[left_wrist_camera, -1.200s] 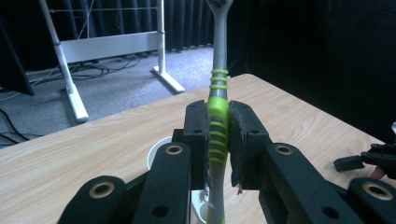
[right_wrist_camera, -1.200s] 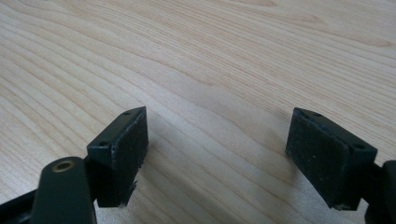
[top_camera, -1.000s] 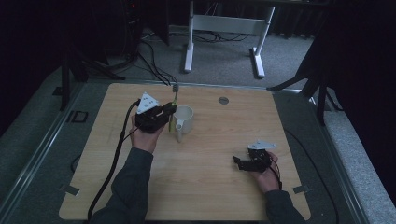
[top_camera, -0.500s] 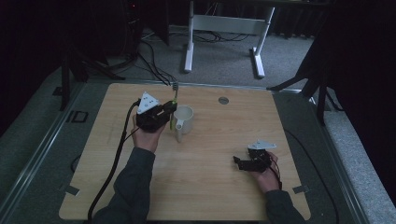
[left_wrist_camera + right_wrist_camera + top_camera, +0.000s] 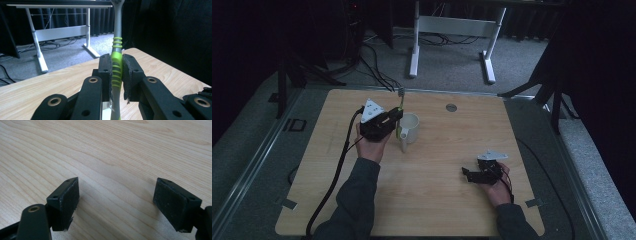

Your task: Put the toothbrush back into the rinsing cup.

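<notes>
A green and grey toothbrush [image 5: 117, 65] stands nearly upright between the pads of my left gripper [image 5: 117, 72], which is shut on its ribbed handle. From above, that left gripper [image 5: 396, 118] sits just left of a white mug [image 5: 410, 128], with the toothbrush [image 5: 400, 112] at the mug's left rim; its lower end is hidden. My right gripper [image 5: 467, 174] rests low over the table's front right part, pointing left. Its jaws [image 5: 116, 202] stand wide open over bare wood, nothing between them.
The wooden table [image 5: 437, 200] has a round metal grommet [image 5: 451, 107] near its far edge. A white desk frame [image 5: 452, 35] stands on the grey carpet beyond. Cables trail off the table's left side, and dark curtains close the room.
</notes>
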